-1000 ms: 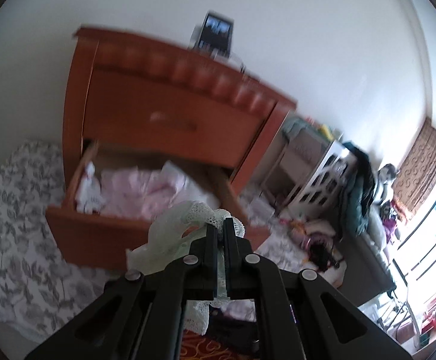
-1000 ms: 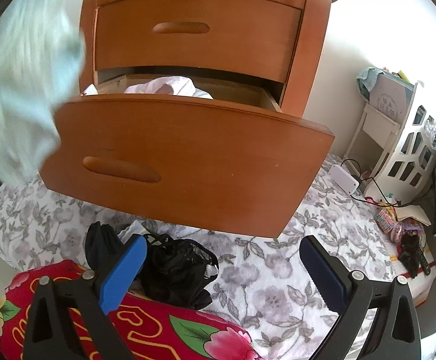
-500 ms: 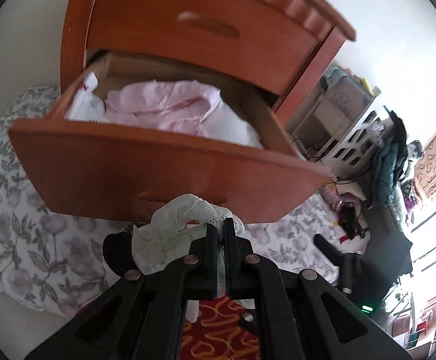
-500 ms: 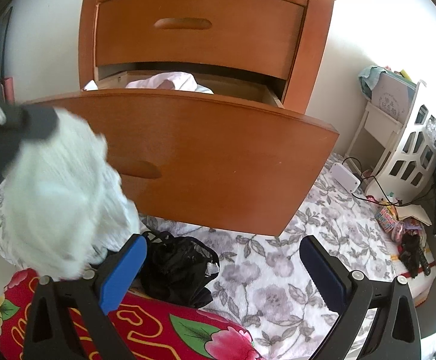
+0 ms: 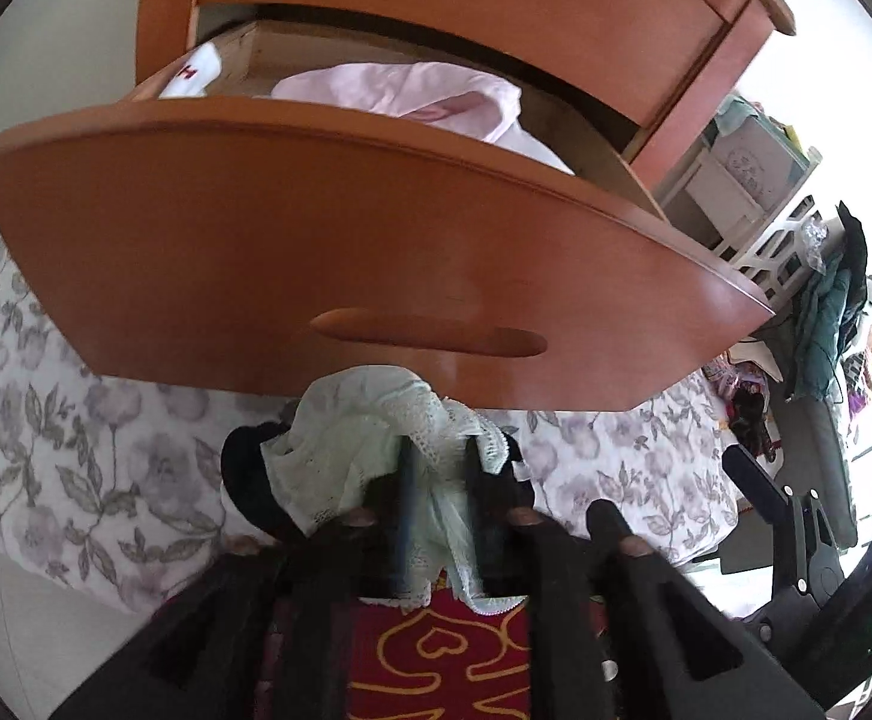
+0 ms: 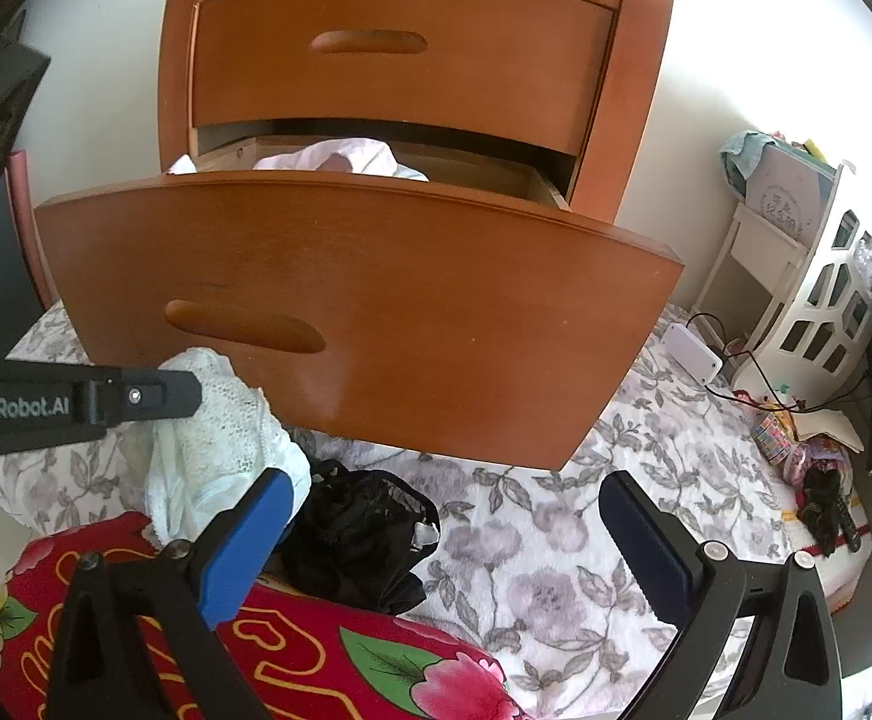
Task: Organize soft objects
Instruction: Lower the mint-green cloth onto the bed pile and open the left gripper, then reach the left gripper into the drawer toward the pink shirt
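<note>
wooden nightstand (image 6: 412, 78) with its lower drawer (image 6: 376, 312) pulled out, ahead of both tongs. flowered bed (image 6: 586, 528) below them. pale lace garment (image 5: 376, 444) between the opening jaws of the left tongs (image 5: 436, 504), draped over a black garment (image 6: 358, 540). right tongs (image 6: 442, 540) spread wide, empty.

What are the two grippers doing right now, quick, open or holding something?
Left gripper: jaws opening, the white lace garment between them, being let go.
Right gripper: open, holding nothing.
</note>
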A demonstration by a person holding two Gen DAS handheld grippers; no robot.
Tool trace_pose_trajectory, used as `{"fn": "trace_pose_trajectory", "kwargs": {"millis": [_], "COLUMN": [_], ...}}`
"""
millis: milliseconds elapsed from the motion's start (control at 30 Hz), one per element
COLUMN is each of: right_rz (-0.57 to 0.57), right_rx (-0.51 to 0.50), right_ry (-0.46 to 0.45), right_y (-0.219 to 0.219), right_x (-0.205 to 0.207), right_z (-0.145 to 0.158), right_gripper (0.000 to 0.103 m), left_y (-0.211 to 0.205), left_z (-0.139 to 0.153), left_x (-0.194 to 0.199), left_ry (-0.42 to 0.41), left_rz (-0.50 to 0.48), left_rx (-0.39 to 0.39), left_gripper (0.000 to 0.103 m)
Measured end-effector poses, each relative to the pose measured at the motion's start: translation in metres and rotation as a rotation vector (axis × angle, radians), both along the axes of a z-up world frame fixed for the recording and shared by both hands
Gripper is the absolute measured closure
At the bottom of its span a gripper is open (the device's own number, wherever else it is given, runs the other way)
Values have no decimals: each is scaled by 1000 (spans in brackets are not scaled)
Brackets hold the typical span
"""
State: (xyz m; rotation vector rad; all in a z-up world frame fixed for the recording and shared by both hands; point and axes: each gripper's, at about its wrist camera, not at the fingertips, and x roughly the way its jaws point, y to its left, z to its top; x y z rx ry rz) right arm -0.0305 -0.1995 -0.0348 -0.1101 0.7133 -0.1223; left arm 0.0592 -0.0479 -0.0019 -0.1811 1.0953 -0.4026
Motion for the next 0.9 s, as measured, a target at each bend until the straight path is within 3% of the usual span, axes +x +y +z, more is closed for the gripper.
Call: {"fn": "trace_pose_trajectory", "kwargs": {"millis": [33,167,333,467,633,900], "right_rz": [0,0,0,1,0,0], "right_rx": [0,1,1,0,1,1], "right_ry": [0,-1,0,0,0,0], "right_y": [0,0,0,0,0,0], "right_x": [0,0,0,0,0,0], "right_z": [0,0,0,0,0,0], "right_gripper": [0,0,0,0,0,0], "left_y": [1,5,10,11,12,17], "left_z": [0,6,10,14,22,52], "left_x": [0,-2,0,-2,-5,-18], "left_ry": [-1,-4,-13,-35,-71,-171], "left_rz": [7,24,52,63,66,52], "left_rx": [2,4,22,61,81,66], "left_gripper": [55,48,26,21,6,2]}}
